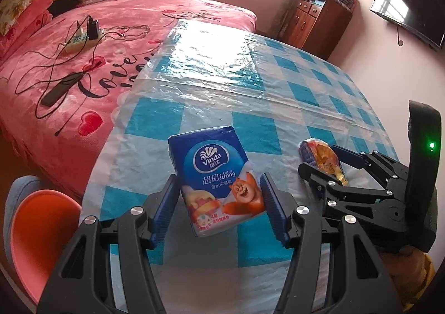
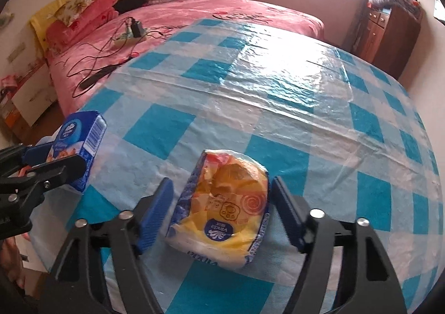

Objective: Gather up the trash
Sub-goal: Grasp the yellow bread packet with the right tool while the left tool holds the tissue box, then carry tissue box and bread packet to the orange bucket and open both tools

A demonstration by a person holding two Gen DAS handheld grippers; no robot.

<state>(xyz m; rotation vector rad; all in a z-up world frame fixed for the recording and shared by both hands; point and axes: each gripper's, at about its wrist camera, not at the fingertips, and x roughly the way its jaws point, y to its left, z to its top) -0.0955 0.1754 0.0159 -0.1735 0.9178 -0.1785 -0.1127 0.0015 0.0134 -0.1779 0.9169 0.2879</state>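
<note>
**Inspector:** Left gripper (image 1: 219, 200)?

**Assistant:** Clamped on the blue tissue pack (image 1: 215, 175), seemingly lifted off the checked tablecloth (image 1: 278, 97).

**Inspector:** Right gripper (image 2: 222, 211)?

**Assistant:** Jaws straddled the yellow tissue pack (image 2: 222, 214) lying on the cloth; a gap showed each side, so it was not yet gripped.

**Inspector:** Progress?

**Assistant:** Early, I judged. No bin was seen; nothing deposited.

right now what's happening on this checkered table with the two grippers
A person is collecting tissue packs with two handheld grippers. The left gripper is clamped on a blue tissue pack, held clear of the checkered table. The right gripper straddles a yellow tissue pack lying on the table; whether its pads already press on it isn't clear.
</note>
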